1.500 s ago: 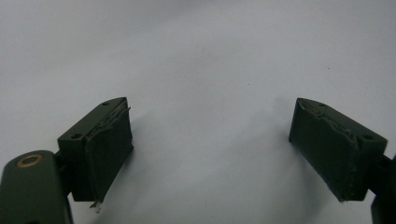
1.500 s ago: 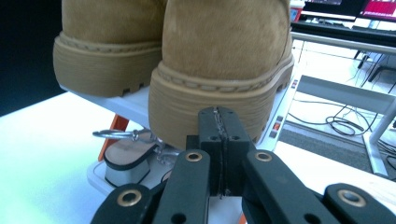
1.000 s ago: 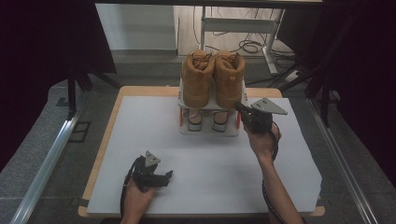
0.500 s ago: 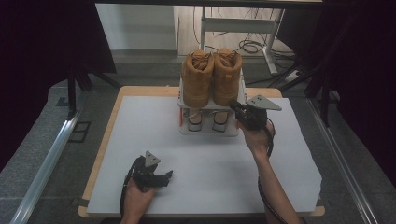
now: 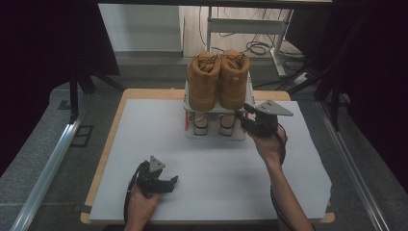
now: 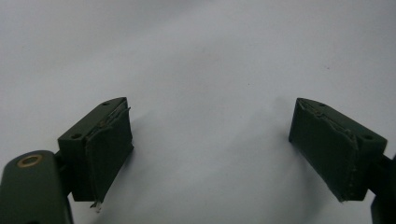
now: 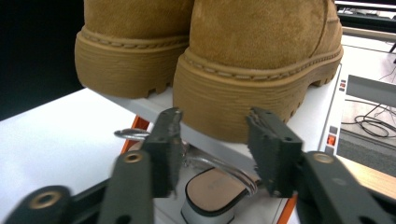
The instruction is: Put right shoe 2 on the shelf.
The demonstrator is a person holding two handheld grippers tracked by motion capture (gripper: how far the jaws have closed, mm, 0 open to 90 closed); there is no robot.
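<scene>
White sheet (image 5: 211, 163) over a wooden table (image 5: 108, 149), dark surroundings, cables on the floor behind. At 12 o'clock on the sheet stands a small white two-tier rack (image 5: 215, 132); a pair of tan suede boots (image 5: 217, 79) sits on its top shelf, heels toward me, and light-coloured shoes (image 5: 211, 126) are tucked on the lower tier.

My right gripper (image 5: 249, 115) is up at the rack's 3 o'clock edge, level with the top shelf. Along my own jaws: both pads (image 7: 273, 156) spread apart, the shelf edge and the heel of the right-hand boot (image 7: 252, 70) between and just beyond them; nothing clamped. Contact with the shelf: cannot tell.

My left gripper (image 5: 171, 182) lies low at 7 o'clock on the sheet, well apart from the rack, jaws wide open over bare white surface, holding nothing.
</scene>
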